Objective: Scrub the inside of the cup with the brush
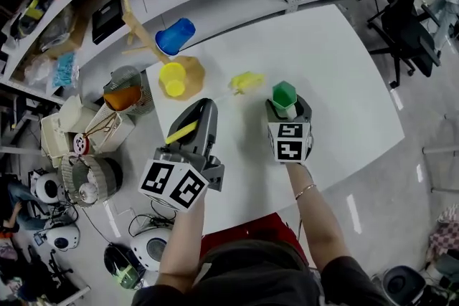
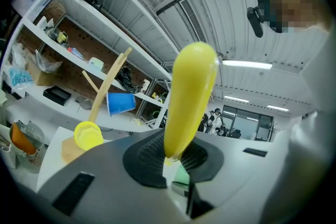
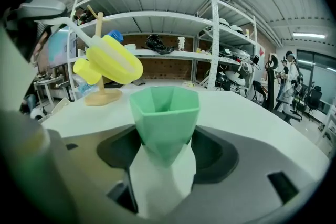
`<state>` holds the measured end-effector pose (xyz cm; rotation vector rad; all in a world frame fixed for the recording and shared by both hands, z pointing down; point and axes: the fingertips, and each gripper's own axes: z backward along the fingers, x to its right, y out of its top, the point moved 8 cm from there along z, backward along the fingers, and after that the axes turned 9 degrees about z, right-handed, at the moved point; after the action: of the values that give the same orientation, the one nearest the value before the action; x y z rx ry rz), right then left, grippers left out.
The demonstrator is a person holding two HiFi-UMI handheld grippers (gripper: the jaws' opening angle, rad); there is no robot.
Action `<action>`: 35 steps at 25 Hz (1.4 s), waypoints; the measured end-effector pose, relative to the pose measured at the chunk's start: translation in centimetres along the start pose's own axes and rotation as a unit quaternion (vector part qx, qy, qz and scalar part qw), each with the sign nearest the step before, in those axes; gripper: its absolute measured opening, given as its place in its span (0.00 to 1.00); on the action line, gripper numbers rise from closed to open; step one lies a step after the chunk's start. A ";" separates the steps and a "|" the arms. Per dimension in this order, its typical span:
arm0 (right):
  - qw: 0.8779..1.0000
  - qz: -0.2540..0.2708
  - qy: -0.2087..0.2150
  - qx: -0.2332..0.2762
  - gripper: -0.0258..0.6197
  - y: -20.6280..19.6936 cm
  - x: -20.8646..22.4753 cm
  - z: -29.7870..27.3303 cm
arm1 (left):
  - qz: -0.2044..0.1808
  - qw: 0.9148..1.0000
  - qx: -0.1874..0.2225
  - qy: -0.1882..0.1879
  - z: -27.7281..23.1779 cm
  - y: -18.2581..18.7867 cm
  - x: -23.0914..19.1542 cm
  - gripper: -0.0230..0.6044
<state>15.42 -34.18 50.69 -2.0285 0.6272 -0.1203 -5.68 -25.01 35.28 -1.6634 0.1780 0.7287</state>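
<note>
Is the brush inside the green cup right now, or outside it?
Outside. In the right gripper view the brush hangs above and left of the green cup, apart from its rim, and the cup's inside is empty.

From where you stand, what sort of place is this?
Most likely a workshop or research lab: metal shelving crowded with gear, a large white worktable, and an office chair beside it.
</note>
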 end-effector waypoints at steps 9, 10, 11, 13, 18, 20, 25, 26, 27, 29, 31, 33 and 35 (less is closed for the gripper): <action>0.995 0.071 0.054 0.045 0.52 3.7 -6.9 0.9 | 0.016 0.998 0.061 0.022 7.1 4.1 -1.1 0.10; 0.994 0.079 0.059 0.050 0.52 4.1 -7.8 1.1 | 0.018 0.997 0.066 0.024 7.9 4.5 -1.3 0.10; 0.993 0.088 0.064 0.055 0.52 4.6 -8.7 1.2 | 0.021 0.997 0.071 0.025 8.8 5.0 -1.6 0.10; 0.989 0.111 0.074 0.063 0.52 5.3 -10.7 1.6 | 0.029 0.996 0.080 0.030 10.8 5.6 -2.1 0.10; 0.979 0.159 0.099 0.075 0.52 6.8 -15.0 2.4 | 0.032 0.993 0.102 0.053 15.6 6.6 -3.0 0.10; 0.976 0.171 0.110 0.079 0.52 7.1 -16.6 2.8 | 0.036 0.991 0.113 0.058 17.5 6.9 -3.2 0.10; 0.964 0.211 0.131 0.097 0.52 8.0 -20.8 4.3 | 0.035 0.987 0.134 0.081 22.1 7.6 -4.1 0.10; 0.961 0.217 0.136 0.100 0.52 8.1 -21.5 4.6 | 0.036 0.986 0.138 0.087 23.0 7.8 -4.3 0.10; 0.959 0.224 0.140 0.101 0.52 8.2 -22.2 4.9 | 0.039 0.985 0.142 0.091 23.8 7.9 -4.5 0.10; 0.955 0.237 0.147 0.104 0.52 8.3 -23.5 5.3 | 0.049 0.983 0.152 0.094 25.5 8.0 -4.9 0.10; 0.951 0.249 0.151 0.107 0.52 8.4 -24.6 5.7 | 0.059 0.980 0.162 0.096 27.1 8.1 -5.2 0.10; 0.946 0.261 0.156 0.108 0.52 8.4 -25.9 6.2 | 0.066 0.980 0.165 0.095 28.6 8.0 -5.5 0.10; 0.941 0.276 0.161 0.111 0.52 8.3 -27.2 6.8 | 0.071 0.981 0.160 0.084 29.9 7.8 -5.6 0.10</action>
<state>-8.91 -19.12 44.72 -1.5596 1.3057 -0.1794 -24.81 -0.54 30.30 -1.4123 0.5133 0.6281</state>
